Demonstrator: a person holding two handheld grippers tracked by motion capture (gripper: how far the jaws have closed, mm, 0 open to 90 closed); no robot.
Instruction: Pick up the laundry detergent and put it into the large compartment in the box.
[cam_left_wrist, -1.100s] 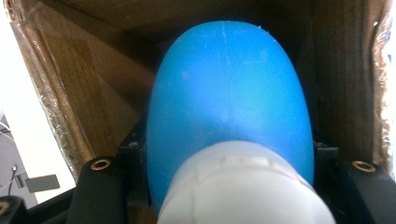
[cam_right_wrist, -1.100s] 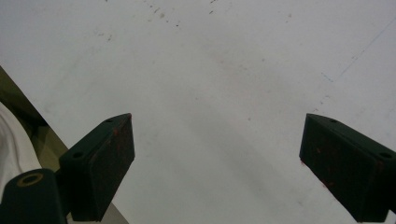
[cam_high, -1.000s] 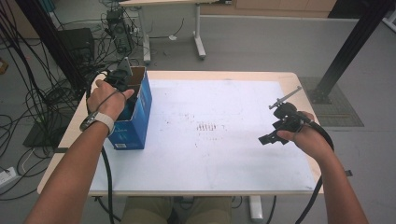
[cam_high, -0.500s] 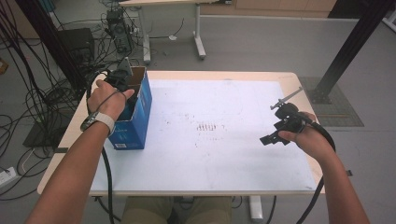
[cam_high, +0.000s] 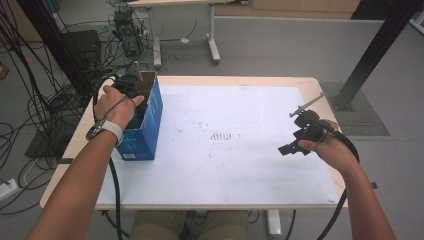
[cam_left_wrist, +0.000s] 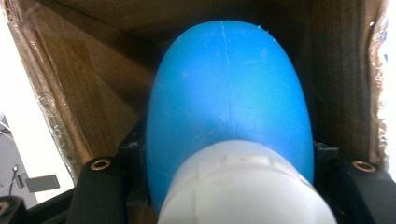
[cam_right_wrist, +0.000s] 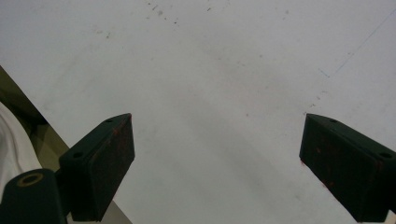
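Note:
A blue bottle (cam_left_wrist: 229, 88) with a white cap (cam_left_wrist: 247, 186) sits inside an open blue cardboard box (cam_high: 146, 134) at the table's left side. My left gripper (cam_high: 131, 91) reaches down into that box and is shut on the bottle, one black jaw on each side of it just above the cap. The box's brown inner walls (cam_left_wrist: 93, 79) surround the bottle. My right gripper (cam_high: 291, 148) hovers low over the right part of the white sheet (cam_high: 235, 165). In the right gripper view it (cam_right_wrist: 217, 140) stands open with nothing between its jaws.
The white sheet covers most of the wooden table (cam_high: 65, 165) and bears faint dark marks (cam_high: 220, 136) near its middle. Cables (cam_high: 35, 115) lie on the floor to the left. A black post (cam_high: 372, 50) rises beyond the right corner.

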